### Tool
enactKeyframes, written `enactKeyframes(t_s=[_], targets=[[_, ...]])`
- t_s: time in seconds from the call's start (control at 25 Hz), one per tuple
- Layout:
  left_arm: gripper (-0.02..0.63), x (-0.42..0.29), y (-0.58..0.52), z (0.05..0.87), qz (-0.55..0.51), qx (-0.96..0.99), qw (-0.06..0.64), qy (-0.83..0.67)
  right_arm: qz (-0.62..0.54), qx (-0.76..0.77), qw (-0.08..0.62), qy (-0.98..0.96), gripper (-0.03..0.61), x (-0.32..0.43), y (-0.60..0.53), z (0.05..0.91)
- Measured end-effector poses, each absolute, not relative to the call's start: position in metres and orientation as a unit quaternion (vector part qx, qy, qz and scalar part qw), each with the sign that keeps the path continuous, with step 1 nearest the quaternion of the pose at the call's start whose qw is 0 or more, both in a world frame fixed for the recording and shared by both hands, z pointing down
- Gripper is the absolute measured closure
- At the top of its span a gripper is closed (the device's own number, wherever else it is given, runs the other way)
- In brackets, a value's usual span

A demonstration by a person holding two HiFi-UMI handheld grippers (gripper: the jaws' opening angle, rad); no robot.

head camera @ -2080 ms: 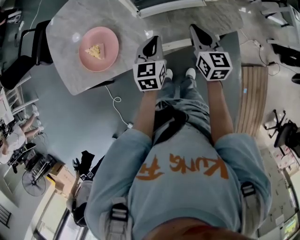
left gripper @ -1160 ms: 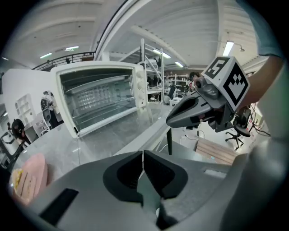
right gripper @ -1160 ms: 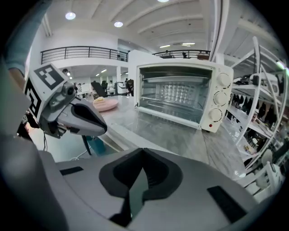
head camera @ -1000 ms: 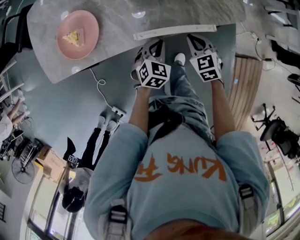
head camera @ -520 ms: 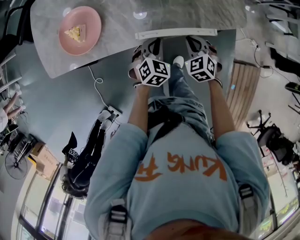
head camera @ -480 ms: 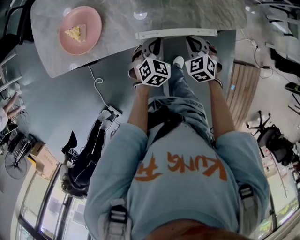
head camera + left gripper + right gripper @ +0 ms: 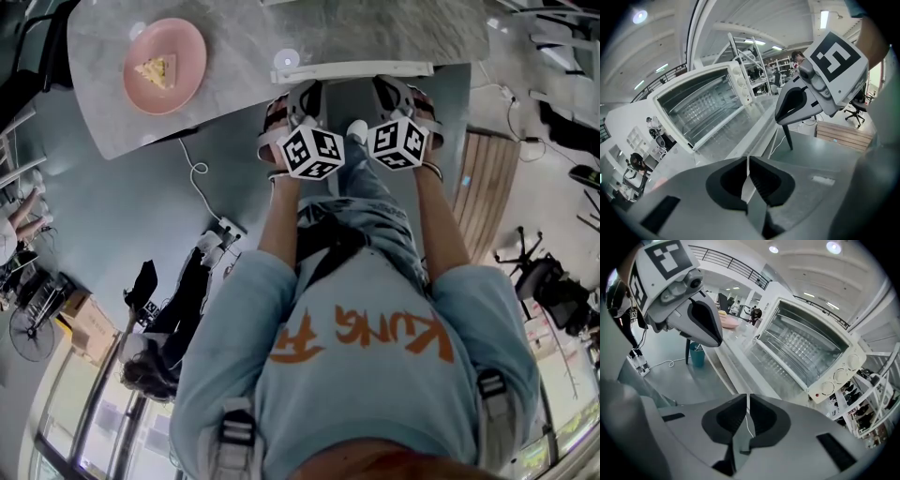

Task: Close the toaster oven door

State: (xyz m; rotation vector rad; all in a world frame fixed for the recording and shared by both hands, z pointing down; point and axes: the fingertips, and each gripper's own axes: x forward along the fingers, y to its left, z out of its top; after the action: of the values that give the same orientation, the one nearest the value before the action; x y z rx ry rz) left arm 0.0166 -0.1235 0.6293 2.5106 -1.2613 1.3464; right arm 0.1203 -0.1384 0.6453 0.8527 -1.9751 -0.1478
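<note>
The white toaster oven (image 7: 701, 105) stands open on the marble table, its glass door (image 7: 733, 136) folded down flat toward me. In the right gripper view the oven (image 7: 813, 350) shows its empty rack and three knobs. From the head view the door's white front edge (image 7: 352, 69) lies just beyond both grippers. My left gripper (image 7: 302, 97) is shut and empty, below the door edge. My right gripper (image 7: 394, 91) hangs beside it, jaws all but together with only a thin slit and nothing between them. Each gripper sees the other: the right gripper (image 7: 820, 79), the left gripper (image 7: 679, 291).
A pink plate (image 7: 165, 66) with a wedge of food sits at the left of the marble table (image 7: 234, 37). On the floor lie a cable and power strip (image 7: 220, 230), with a teal bin (image 7: 697, 354) nearby. A person (image 7: 159, 319) stands at lower left; a wooden platform (image 7: 487, 187) lies at right.
The table and open door have come closer. Both grippers have drawn nearer to each other and up to the door's white front edge.
</note>
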Motion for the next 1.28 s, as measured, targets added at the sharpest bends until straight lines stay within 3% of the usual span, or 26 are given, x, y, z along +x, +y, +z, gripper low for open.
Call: enactKeyframes(t_s=[0.28, 0.4, 0.56, 1.28], targets=[[0.591, 0.019, -0.125, 0.613, 0.434, 0.801, -0.02, -0.411, -0.086, 0.346, 0.475, -0.805, 0.508, 0.12, -0.138, 0.63], [0.497, 0.02, -0.125, 0.614, 0.441, 0.8, -0.021, -0.405, -0.097, 0.35, 0.467, -0.806, 0.474, 0.119, -0.143, 0.62], [0.465, 0.018, -0.13, 0.609, 0.449, 0.795, -0.04, -0.407, -0.123, 0.349, 0.465, -0.804, 0.465, 0.119, -0.148, 0.607], [0.466, 0.013, -0.165, 0.55, 0.434, 0.779, -0.094, -0.443, -0.181, 0.357, 0.456, -0.795, 0.446, 0.112, -0.179, 0.551]])
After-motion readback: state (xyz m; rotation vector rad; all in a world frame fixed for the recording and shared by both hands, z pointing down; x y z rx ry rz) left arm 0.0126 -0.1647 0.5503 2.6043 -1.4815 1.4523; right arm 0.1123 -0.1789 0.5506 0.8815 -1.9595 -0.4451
